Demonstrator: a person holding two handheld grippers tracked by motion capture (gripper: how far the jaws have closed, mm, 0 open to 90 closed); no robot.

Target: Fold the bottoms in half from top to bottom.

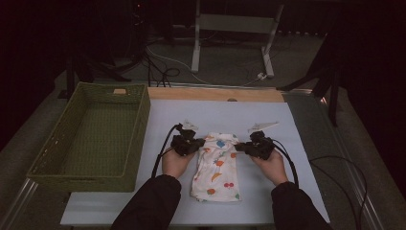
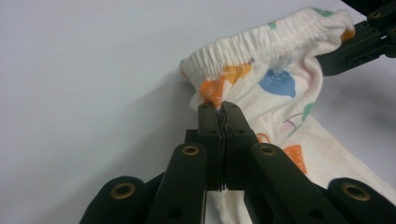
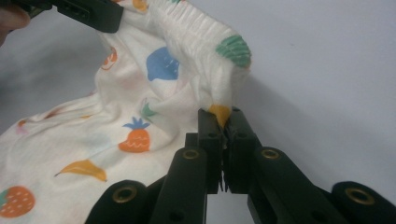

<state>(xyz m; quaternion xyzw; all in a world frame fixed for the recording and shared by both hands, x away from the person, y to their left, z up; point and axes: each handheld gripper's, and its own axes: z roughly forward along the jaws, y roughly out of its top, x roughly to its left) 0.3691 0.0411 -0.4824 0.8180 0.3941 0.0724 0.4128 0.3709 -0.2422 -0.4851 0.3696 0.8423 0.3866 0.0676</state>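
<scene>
High view: fruit-print shorts (image 1: 216,167) lie on the pale tabletop (image 1: 306,191), waistband end raised between both hands, beside a green basket (image 1: 91,139). Left tongs (image 2: 219,106) are clamped on the fabric just under the waistband's left corner; right tongs (image 3: 223,112) are clamped on its right corner.
</scene>
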